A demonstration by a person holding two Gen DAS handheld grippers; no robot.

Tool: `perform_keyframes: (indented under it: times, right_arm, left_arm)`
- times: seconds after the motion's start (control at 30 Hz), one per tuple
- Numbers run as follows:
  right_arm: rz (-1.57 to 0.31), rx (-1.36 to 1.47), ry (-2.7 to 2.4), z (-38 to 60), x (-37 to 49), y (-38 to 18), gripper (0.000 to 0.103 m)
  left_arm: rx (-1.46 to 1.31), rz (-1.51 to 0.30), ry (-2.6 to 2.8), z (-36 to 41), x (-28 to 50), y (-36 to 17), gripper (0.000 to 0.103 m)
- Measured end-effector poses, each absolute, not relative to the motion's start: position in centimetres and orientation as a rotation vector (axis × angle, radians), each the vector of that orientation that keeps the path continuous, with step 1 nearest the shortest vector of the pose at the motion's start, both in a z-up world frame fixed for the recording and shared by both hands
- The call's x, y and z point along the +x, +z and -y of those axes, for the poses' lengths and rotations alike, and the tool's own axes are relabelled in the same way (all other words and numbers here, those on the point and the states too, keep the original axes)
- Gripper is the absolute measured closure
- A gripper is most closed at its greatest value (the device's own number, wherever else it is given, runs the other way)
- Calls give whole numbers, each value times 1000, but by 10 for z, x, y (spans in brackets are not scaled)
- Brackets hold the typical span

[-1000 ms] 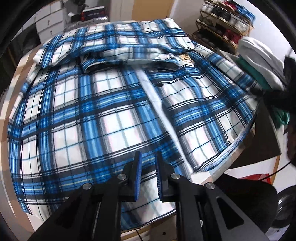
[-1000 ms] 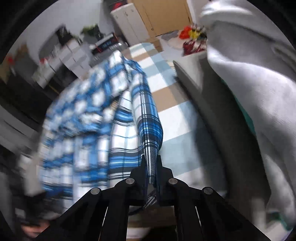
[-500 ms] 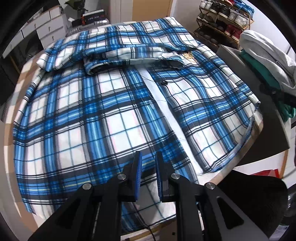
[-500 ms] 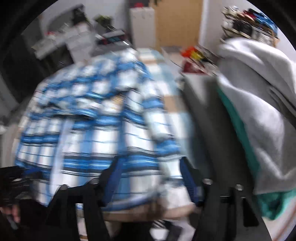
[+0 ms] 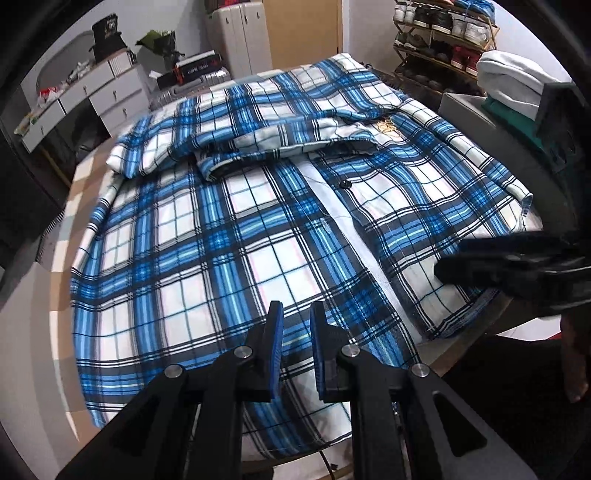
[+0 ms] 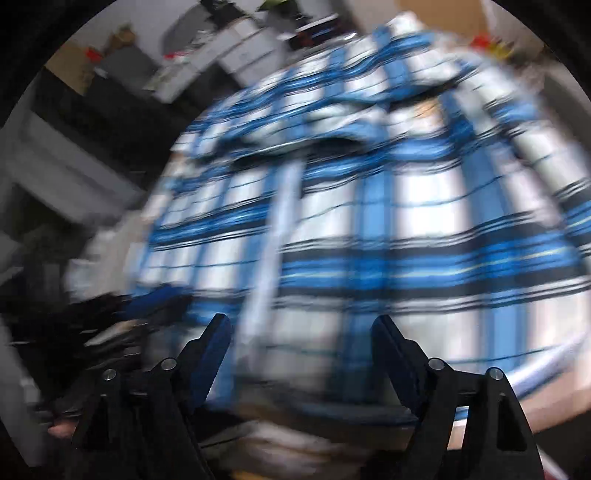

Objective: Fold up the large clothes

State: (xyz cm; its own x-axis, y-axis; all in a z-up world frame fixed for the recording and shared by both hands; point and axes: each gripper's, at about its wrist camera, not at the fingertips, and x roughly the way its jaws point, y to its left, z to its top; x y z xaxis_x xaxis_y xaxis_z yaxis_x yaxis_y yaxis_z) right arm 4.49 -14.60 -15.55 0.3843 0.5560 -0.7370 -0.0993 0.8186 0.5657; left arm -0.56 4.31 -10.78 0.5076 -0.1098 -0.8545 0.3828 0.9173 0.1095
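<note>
A large blue, white and black plaid shirt (image 5: 258, 236) lies spread front-up on the table, with its sleeves folded across the chest near the collar. My left gripper (image 5: 295, 321) hovers over the shirt's near hem, jaws a narrow gap apart with nothing between them. My right gripper (image 6: 301, 332) is wide open and empty above the shirt's lower right part (image 6: 369, 236); this view is motion-blurred. The right gripper also shows in the left wrist view (image 5: 517, 266) at the shirt's right edge.
A grey box (image 5: 476, 122) with a pile of white and green clothes (image 5: 513, 85) stands right of the shirt. A shoe rack (image 5: 443, 33) is behind it. White drawers (image 5: 85, 99) and a suitcase (image 5: 199, 70) stand at the back left.
My right gripper let go of the shirt's right side, opened wide and swung left over the shirt's lower part. The right side now lies flat. My left gripper rose slightly.
</note>
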Motion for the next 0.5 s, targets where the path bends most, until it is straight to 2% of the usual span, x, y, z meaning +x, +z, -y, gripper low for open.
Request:
perform_keyframes:
  times: [0.13, 0.2, 0.27, 0.4, 0.43, 0.47, 0.5]
  right_arm:
    - [-1039, 555, 438, 159, 44, -155, 24]
    - [-983, 579, 416, 168, 39, -148, 23]
    - [-941, 587, 404, 174, 39, -141, 23]
    - [-919, 540, 333, 181, 35, -135, 19]
    - [-925, 528, 317, 182, 33, -133, 19]
    - [-931, 506, 296, 183, 31, -132, 19]
    - [-928, 490, 289, 182, 32, -131, 19]
  left_arm:
    - [340, -965, -289, -40, -10, -103, 92]
    - [354, -956, -292, -37, -11, -102, 89]
    - [361, -942, -290, -36, -12, -100, 80]
    - [351, -882, -263, -37, -15, -91, 78]
    - [355, -868, -247, -38, -16, -89, 72]
    - [356, -839, -220, -41, -15, -86, 59]
    - [360, -812, -183, -45, -15, -83, 50]
